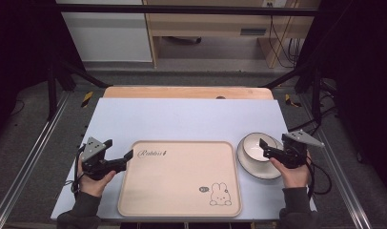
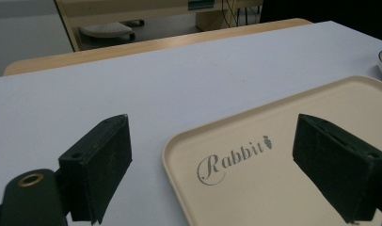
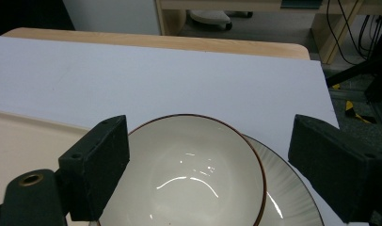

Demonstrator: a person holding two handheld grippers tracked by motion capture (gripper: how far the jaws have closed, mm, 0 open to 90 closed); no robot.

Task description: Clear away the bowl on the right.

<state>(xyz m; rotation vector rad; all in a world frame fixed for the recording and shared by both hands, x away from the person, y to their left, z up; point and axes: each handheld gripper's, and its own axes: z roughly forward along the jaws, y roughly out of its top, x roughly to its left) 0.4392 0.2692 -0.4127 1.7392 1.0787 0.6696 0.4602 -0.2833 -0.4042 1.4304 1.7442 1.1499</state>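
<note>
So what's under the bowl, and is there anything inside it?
The bowl sits on a plate with a ribbed rim. The bowl looks empty inside, just shiny reflections. The middle of the plate is covered by the bowl, so what is there cannot be seen.

Tray (image 1: pixel 182 179) sits centre on the surface (image 1: pixel 182 119), toward the near edge. Right of it, just beside, a bowl (image 1: pixel 257 145) sits in a plate (image 1: pixel 258 169). Left claw (image 1: pixel 127 157) at the tray's left edge, right claw (image 1: pixel 263 148) over the bowl.
</note>
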